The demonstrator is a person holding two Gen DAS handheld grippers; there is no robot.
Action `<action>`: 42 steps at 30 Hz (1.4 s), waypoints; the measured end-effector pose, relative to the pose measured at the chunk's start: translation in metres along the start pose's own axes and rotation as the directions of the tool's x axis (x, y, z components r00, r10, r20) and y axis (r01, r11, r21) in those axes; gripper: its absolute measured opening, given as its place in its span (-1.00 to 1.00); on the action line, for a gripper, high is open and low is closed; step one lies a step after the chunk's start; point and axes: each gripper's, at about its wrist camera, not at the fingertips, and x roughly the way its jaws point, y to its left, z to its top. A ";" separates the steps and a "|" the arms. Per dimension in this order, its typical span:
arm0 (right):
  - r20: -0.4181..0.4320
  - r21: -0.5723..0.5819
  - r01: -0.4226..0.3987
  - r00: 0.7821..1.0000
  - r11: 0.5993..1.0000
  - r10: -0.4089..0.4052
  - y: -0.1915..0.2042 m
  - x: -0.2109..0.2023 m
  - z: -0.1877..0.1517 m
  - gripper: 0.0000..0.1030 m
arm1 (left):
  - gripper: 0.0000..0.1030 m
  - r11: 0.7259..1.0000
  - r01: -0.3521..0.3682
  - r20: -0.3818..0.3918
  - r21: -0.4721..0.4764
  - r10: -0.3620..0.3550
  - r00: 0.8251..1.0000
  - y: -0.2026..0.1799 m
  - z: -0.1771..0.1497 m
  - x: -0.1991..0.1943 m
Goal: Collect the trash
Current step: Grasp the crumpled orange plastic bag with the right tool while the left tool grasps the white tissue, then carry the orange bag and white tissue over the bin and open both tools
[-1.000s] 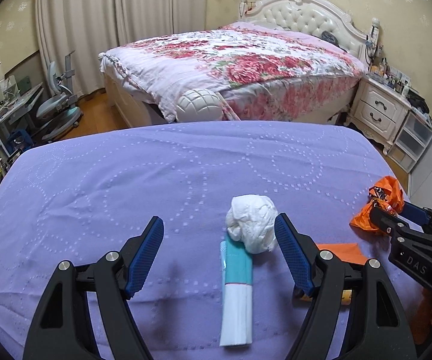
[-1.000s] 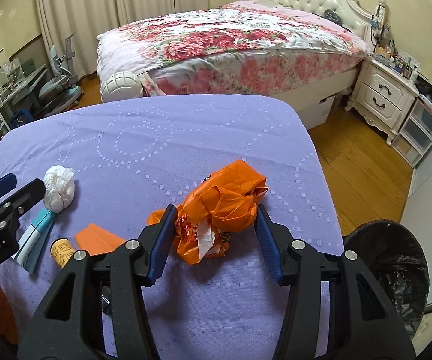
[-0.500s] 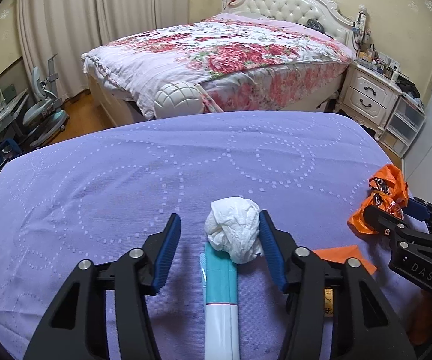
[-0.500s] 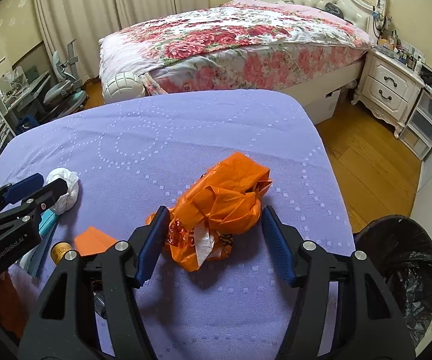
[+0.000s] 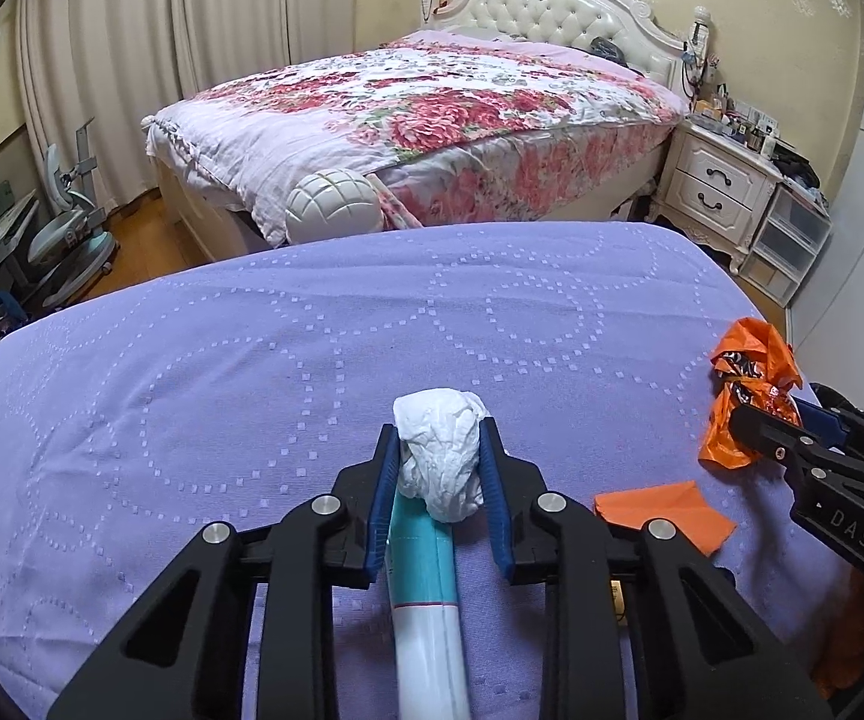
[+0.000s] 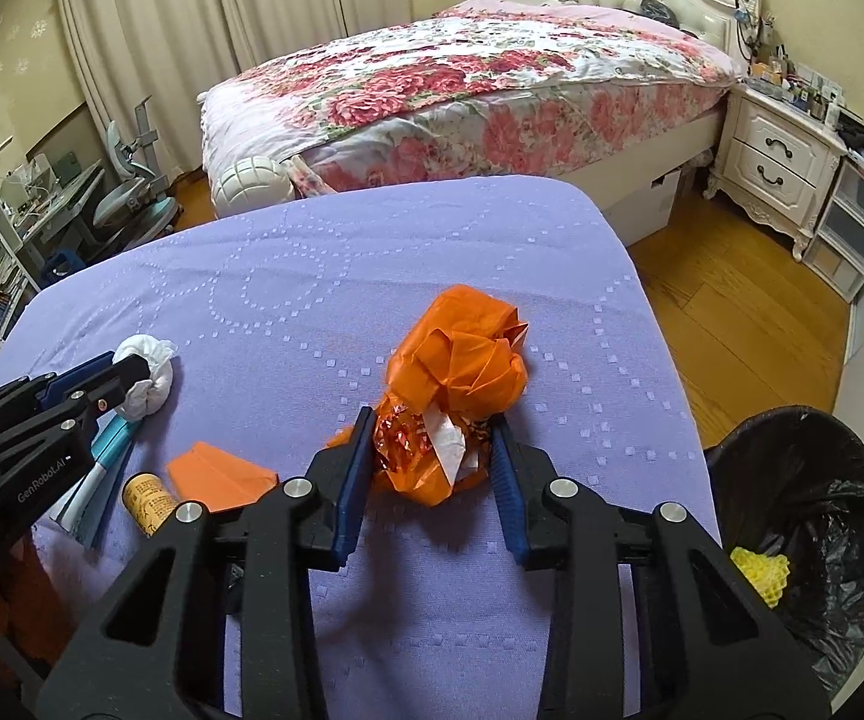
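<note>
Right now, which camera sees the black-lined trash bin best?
The right wrist view: the black-lined trash bin stands at its lower right beside the purple table, open mouth showing, something yellow inside. The left wrist view does not show it.

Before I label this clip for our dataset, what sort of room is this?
A bedroom, most likely in a home. A bed with a floral quilt and tufted white headboard fills the background, a white nightstand stands beside it, and curtains cover the far wall.

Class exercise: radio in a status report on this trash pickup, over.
Left gripper just closed on tissue wad. Right gripper just closed on orange bag. Bin beside table, path clear.
</note>
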 end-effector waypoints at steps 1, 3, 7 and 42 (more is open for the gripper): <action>0.002 0.000 0.002 1.000 1.000 -0.002 0.000 -0.001 0.000 -0.32 | -0.47 1.000 0.000 0.007 -0.004 0.000 1.000 0.001 0.000 -0.003; 0.010 -0.001 0.006 1.000 1.000 -0.006 0.000 -0.006 -0.002 -0.32 | -0.47 1.000 0.000 0.021 -0.015 0.000 1.000 0.004 0.001 -0.008; 0.025 -0.004 0.007 1.000 1.000 -0.006 -0.001 -0.016 -0.005 -0.32 | -0.47 1.000 0.003 0.058 -0.031 -0.001 0.998 0.008 0.002 -0.026; 0.109 0.091 0.176 0.977 0.980 -0.185 -0.090 -0.133 -0.097 -0.32 | -0.47 0.976 0.201 0.172 0.084 -0.213 0.962 -0.120 -0.050 -0.104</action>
